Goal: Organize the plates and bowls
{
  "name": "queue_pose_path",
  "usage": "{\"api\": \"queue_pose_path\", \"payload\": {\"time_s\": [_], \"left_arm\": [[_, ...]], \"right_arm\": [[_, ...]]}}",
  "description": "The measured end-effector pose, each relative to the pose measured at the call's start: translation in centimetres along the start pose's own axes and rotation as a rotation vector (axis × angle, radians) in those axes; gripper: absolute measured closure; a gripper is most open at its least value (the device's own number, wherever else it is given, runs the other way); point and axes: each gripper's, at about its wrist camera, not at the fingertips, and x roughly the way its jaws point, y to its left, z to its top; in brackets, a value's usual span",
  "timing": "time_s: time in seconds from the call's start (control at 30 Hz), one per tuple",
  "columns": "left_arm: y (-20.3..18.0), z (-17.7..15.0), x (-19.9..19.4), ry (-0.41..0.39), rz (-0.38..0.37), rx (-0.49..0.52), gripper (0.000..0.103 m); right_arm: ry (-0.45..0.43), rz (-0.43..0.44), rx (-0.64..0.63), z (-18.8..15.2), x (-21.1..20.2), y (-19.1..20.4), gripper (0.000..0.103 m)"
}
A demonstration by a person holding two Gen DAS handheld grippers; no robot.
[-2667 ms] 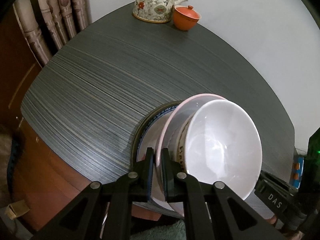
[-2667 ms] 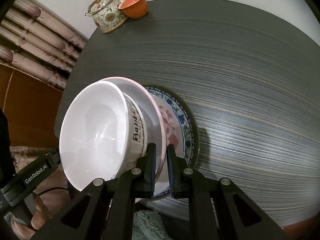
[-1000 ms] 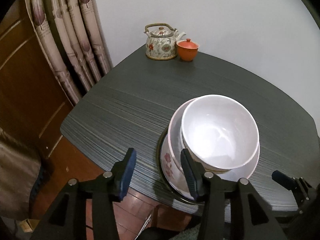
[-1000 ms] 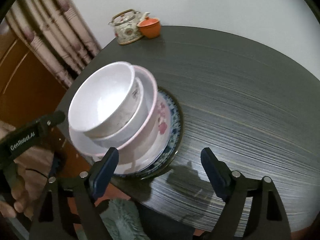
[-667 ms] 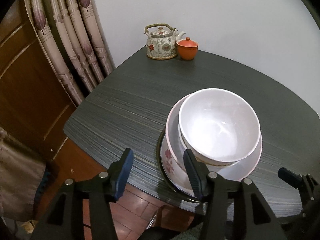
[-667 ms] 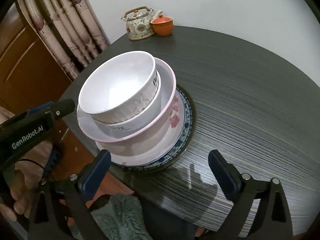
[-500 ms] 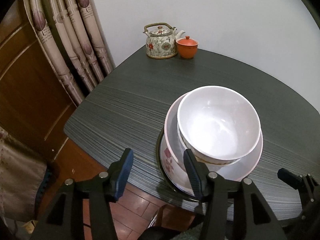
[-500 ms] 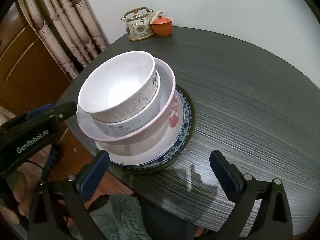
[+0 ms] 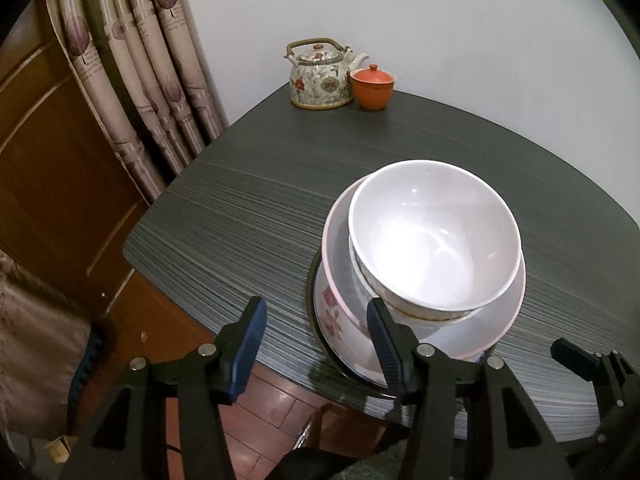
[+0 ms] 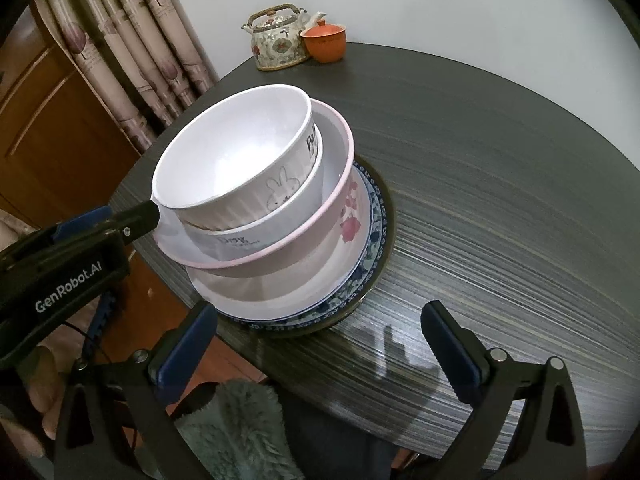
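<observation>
Now both tools are off the stack: 2.7 s ago each pinched the pink-rimmed bowl's rim, tilting it. Left gripper (image 9: 316,334) and right gripper (image 10: 320,340) have jaws spread wide, holding nothing. Stack sits level near the table (image 10: 500,184) edge: rabbit bowl (image 10: 236,160) in a white bowl (image 10: 248,236), in the pink-rimmed bowl (image 10: 288,256), on a floral plate (image 10: 352,220), then a blue-patterned plate (image 10: 376,232). Bowl lettering is partly hidden. Teapot (image 9: 320,76) and orange lidded cup (image 9: 373,88) stand well behind the stack by the wall; curtain (image 9: 140,80) hangs left of it.
</observation>
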Motion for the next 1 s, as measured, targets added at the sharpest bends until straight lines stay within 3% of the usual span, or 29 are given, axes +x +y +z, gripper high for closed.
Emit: {"api": "queue_pose_path", "payload": {"time_s": [1.0], "left_arm": [[-0.28, 0.09, 0.12, 0.007, 0.000, 0.015, 0.050]], "right_arm": [[0.036, 0.009, -0.021, -0.07, 0.74, 0.87, 0.002]]}}
